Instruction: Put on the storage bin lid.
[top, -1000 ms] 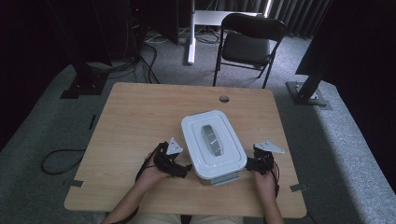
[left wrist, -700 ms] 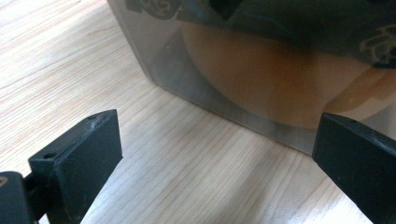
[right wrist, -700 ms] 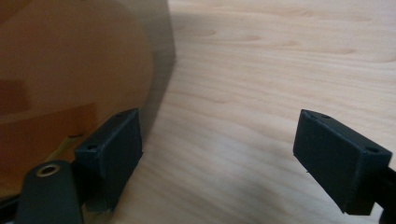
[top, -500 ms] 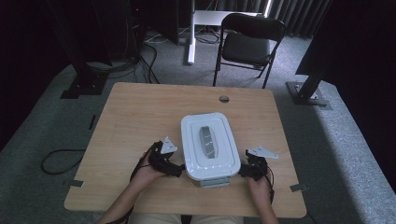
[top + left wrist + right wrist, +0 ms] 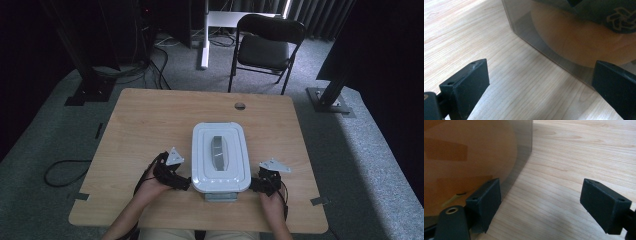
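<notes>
Box [image 5: 220,156] with the white lid sits near the worktop's [image 5: 150,120] front edge, between both spread-apart, empty grippers, left [image 5: 184,183] and right [image 5: 255,185]. Push in evenly from both sides, low down, so it won't tip.

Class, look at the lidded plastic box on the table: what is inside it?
Through the box's tinted wall, blurred orange and dark shapes show; what they are cannot be told. From above, the white lid covers the contents.

Lidded box [image 5: 220,156] between two tools
</notes>
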`<move>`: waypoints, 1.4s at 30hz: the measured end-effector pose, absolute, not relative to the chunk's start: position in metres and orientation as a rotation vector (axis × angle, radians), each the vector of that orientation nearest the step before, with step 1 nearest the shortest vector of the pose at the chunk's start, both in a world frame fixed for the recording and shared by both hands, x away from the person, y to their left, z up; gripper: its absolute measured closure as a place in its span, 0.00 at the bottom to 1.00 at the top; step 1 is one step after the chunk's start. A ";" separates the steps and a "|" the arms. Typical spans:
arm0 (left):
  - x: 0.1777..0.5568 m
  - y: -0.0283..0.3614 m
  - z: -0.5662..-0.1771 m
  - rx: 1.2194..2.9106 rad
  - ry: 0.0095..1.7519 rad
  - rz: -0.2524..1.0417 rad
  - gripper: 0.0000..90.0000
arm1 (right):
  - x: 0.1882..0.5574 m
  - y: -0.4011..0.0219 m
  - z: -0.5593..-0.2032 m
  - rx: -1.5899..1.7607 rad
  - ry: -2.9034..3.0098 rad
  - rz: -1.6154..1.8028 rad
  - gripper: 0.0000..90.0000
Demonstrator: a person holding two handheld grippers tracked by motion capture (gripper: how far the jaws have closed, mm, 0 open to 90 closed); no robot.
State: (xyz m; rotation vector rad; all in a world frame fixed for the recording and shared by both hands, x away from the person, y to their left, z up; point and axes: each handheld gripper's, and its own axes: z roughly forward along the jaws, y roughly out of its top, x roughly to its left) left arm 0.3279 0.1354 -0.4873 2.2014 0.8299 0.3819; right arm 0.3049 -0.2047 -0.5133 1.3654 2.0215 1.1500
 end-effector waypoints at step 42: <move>0.317 0.160 -0.490 2.165 0.857 0.406 0.02 | 0.308 -0.239 -0.509 1.400 1.966 1.150 0.14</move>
